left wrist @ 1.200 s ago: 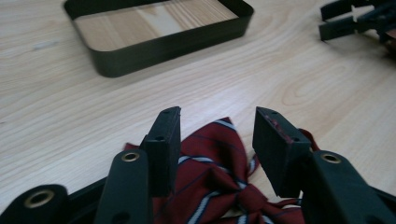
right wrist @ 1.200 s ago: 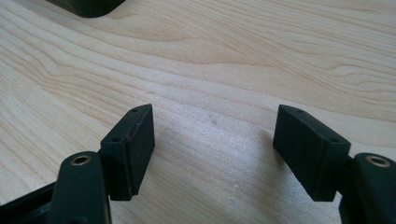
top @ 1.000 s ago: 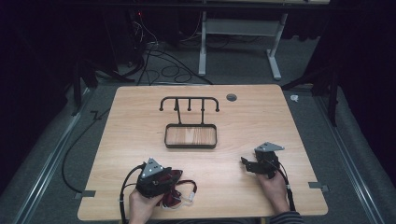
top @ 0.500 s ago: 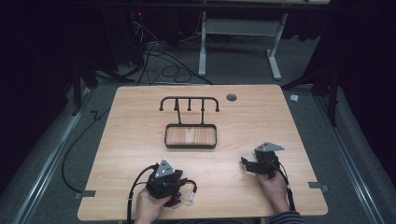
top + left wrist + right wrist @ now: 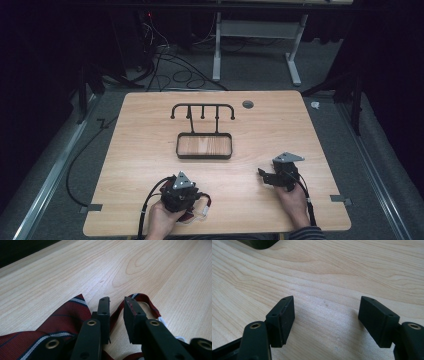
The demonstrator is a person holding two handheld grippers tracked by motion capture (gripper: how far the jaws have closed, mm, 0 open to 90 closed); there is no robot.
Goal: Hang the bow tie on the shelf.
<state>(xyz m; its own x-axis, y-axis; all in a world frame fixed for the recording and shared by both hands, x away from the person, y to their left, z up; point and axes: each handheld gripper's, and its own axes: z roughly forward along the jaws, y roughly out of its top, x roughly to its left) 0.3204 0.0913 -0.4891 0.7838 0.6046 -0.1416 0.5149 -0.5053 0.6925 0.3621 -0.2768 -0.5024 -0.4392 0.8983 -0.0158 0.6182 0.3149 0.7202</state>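
The left gripper [image 5: 181,192] sits at the near left of the wooden table [image 5: 150,150], held in the person's left hand [image 5: 162,222], with its grey three-cornered plate on top. In the left gripper view its two black jaws stand a narrow gap apart, with bare wood showing between their tips, and they grip nothing. Under and around them lies a dark red bow tie [image 5: 62,322] with navy and white stripes: its broad wing spreads to the left of the jaws, and its thin neck strap [image 5: 147,303] loops around past the right jaw, ending near a small white clasp [image 5: 162,321] on the wood. From the high view the tie [image 5: 192,216] shows as a red edge peeking out beneath the gripper, close to the table's near edge.

The right gripper [image 5: 270,177] rests at the near right of the table in the person's right hand [image 5: 294,205], well apart from the left one. In the right gripper view [image 5: 325,315] its jaws are spread wide with only bare wood grain between them.

Toward the middle of the table stands a black wire rack [image 5: 202,107] with a row of hooks on its top bar, rising from a rectangular black-rimmed tray [image 5: 204,156] with a wooden floor. A round grey grommet [image 5: 247,104] is set in the table's far side, right of the rack.
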